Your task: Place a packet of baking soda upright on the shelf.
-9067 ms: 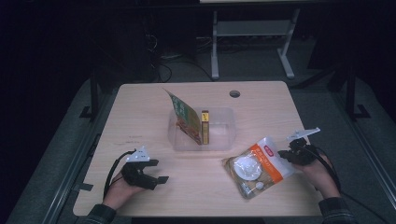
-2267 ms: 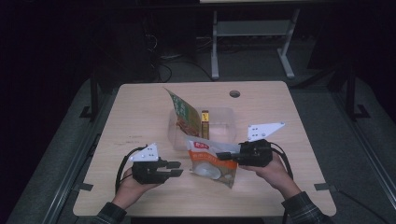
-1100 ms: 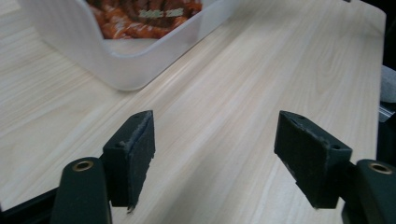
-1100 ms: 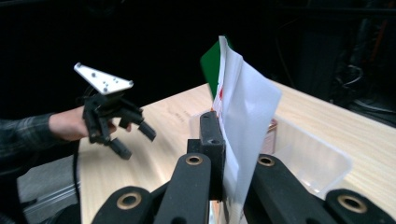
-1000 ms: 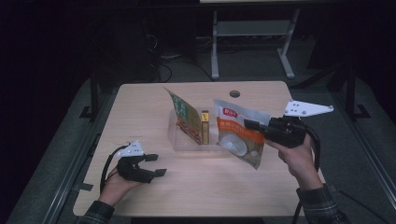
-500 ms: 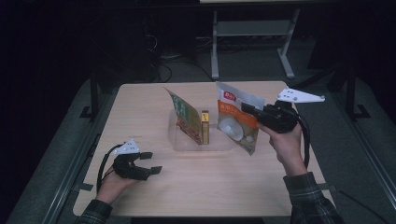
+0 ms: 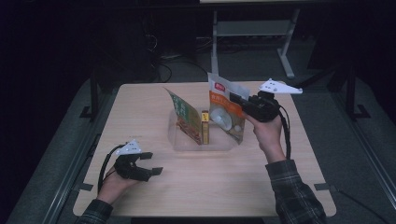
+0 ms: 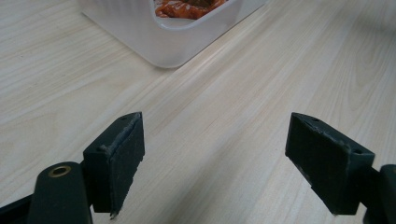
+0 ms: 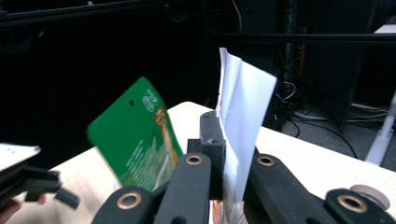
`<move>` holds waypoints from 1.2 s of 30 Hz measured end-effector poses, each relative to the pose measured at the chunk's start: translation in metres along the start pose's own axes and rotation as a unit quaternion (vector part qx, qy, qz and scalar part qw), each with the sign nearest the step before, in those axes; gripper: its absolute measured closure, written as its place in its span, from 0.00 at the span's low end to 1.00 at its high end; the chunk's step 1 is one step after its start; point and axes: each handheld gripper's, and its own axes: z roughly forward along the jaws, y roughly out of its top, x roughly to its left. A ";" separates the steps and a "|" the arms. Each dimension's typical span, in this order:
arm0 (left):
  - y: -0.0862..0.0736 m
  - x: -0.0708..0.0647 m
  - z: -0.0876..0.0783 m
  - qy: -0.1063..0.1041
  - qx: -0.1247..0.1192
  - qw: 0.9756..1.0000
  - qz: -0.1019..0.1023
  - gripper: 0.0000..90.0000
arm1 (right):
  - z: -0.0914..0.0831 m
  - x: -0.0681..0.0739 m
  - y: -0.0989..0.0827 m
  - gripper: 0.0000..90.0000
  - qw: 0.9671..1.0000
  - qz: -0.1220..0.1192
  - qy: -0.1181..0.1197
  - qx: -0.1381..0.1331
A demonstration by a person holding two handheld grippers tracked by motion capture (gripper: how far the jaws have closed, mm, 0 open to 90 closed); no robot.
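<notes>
Now, right tool [image 7: 239, 101]: you clench it on the edge of the orange pouch [image 7: 226, 112], which you hold upright over the right end of the clear tray [image 7: 187, 144], near the bench's [image 7: 196, 186] middle.
Writing on pouch: a red label at the top, too small to read; a white round picture below it.
Green pouch [image 7: 186, 116]: it leans in the tray; its print is unreadable.
Yellow box [image 7: 205, 128]: it stands between both pouches, lower part hidden by the tray wall.
Left tool [image 7: 148, 164]: released, jaws just opened wider, nothing between them, low over the bench.
Right arm: raised, forearm in checked sleeve [image 7: 294, 189].
Right gripper view: pouch seen edge-on, white.
</notes>
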 end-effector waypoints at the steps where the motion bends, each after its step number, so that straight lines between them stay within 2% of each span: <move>1: 0.000 0.000 0.000 0.000 0.000 1.000 0.000 0.21 | 0.004 0.000 0.000 0.99 1.000 -0.001 -0.008 0.000; 8: 0.000 0.000 0.000 0.000 -0.003 1.000 -0.005 0.21 | 0.018 -0.004 -0.003 0.99 1.000 0.002 -0.018 -0.004; 11: 0.000 0.001 0.001 0.000 0.002 1.000 0.000 0.21 | 0.024 -0.008 -0.005 0.99 1.000 0.004 -0.025 -0.005; 16: 0.000 0.000 0.002 0.000 0.005 1.000 -0.002 0.21 | 0.032 -0.011 -0.008 0.99 1.000 0.007 -0.023 -0.007; 23: -0.001 0.000 0.001 -0.001 0.005 1.000 -0.003 0.21 | 0.044 -0.012 -0.014 0.99 1.000 -0.004 -0.020 -0.003; 26: -0.001 0.000 0.001 -0.001 0.005 1.000 -0.003 0.21 | 0.047 -0.011 -0.016 0.99 1.000 -0.015 -0.018 0.000; 30: -0.001 -0.001 0.002 -0.002 0.005 1.000 -0.009 0.21 | 0.047 -0.011 -0.018 0.99 1.000 -0.015 -0.017 0.000; 32: -0.001 -0.001 0.002 -0.003 0.006 1.000 -0.008 0.21 | 0.046 -0.013 -0.023 0.99 1.000 -0.013 -0.016 0.000; 33: -0.001 0.000 0.002 -0.001 0.008 1.000 0.002 0.21 | 0.046 -0.013 -0.025 0.99 1.000 -0.012 -0.015 0.001; 36: -0.001 0.000 0.002 -0.001 0.008 1.000 0.002 0.21 | 0.045 -0.015 -0.027 0.99 1.000 -0.010 -0.013 0.004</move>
